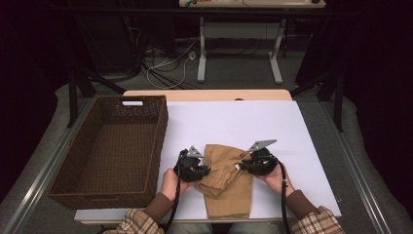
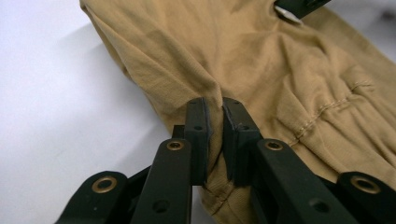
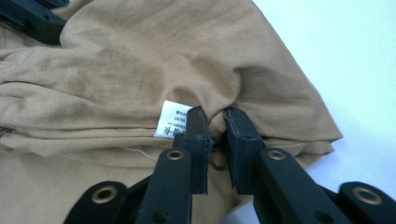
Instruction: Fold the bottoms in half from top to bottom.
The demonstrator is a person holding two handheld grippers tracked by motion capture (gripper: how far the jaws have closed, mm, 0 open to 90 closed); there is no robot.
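Observation:
A tan cloth garment lies folded and rumpled on the white table top, near the front edge. My left gripper pinches the garment's left edge; in the left gripper view a fold of the tan cloth is squeezed between the two black pads. My right gripper grips the right edge, its pads shut on a bunch of the cloth beside a small white label. A hand holds each gripper from below.
A dark brown woven basket with nothing in it stands at the table's left side, close to my left gripper. Behind the table are a floor with cables and the white legs of another table.

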